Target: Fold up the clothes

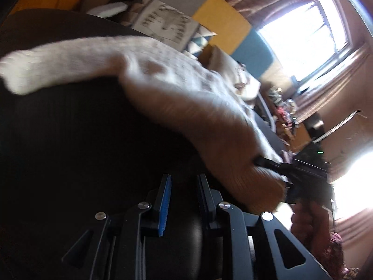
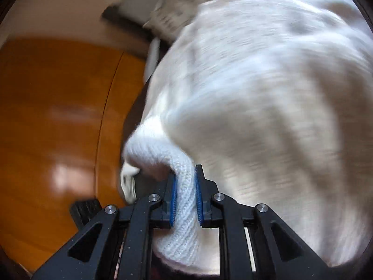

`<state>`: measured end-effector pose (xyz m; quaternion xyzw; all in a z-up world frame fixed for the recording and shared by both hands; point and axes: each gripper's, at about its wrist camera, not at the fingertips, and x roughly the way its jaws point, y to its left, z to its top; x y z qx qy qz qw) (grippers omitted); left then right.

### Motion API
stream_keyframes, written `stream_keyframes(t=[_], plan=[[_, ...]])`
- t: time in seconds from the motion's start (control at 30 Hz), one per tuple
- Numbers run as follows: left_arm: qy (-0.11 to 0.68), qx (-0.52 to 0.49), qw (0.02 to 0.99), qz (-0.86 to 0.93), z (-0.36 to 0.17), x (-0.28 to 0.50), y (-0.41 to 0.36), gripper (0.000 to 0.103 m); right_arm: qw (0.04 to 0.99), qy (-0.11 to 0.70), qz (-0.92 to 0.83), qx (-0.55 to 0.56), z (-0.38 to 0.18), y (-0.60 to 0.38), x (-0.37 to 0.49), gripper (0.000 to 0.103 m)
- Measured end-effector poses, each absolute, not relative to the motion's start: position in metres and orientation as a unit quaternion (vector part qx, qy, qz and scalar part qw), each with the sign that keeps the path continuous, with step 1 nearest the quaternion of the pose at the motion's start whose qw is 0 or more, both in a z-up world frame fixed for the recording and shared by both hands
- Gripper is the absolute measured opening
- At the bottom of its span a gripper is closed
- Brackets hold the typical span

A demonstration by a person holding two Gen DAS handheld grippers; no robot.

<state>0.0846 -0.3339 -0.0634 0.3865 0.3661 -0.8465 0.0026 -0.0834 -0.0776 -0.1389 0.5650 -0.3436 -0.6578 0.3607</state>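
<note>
Fingers of the right gripper (image 2: 185, 196) are clamped on the white knit sweater (image 2: 268, 98); the left gripper (image 1: 183, 186) is kept narrowly parted, empty. That pinched fold should be carried across smoothly.

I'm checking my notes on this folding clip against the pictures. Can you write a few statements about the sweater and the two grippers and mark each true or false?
1. The right gripper is clamped on a fold of the white sweater. True.
2. The left gripper holds the sweater too. False: nothing is between its fingers, which stand apart over the dark surface.
3. The sweater is dark blue. False: it is white knit.
4. A sleeve of the sweater lies stretched out on the dark surface. True.
5. Daylight comes through a window in the left wrist view. True.
</note>
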Motion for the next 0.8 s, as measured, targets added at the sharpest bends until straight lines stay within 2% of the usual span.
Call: stream_keyframes(t=[0.1,0.3,0.4,0.6,0.73,0.77,0.8], plan=[[0.38,0.387,-0.021,-0.84,-0.068,0.067,-0.32,0.023,0.342,-0.395,-0.636,0.569,-0.158,-0.059,-0.087,0.014],[0.431,0.392,-0.071,-0.809,-0.084,0.031,-0.292,0.031,0.333,-0.419,-0.625,0.569,-0.172,-0.054,-0.077,0.014],[0.448,0.395,-0.08,-0.798,-0.093,0.021,-0.282,0.04,0.333,-0.425,-0.621,0.568,-0.171,-0.05,-0.074,0.014],[0.553,0.329,-0.109,-0.758,-0.115,0.019,-0.278,0.057,0.336,-0.431,-0.616,0.567,-0.171,-0.049,-0.083,0.015],[0.551,0.341,-0.105,-0.754,-0.12,0.008,-0.27,0.053,0.335,-0.435,-0.615,0.566,-0.172,-0.048,-0.084,0.015],[0.54,0.351,-0.096,-0.759,-0.119,0.005,-0.268,0.047,0.334,-0.436,-0.614,0.566,-0.172,-0.048,-0.085,0.015],[0.525,0.362,-0.085,-0.766,-0.118,0.003,-0.266,0.027,0.334,-0.437,-0.613,0.567,-0.172,-0.048,-0.085,0.015]])
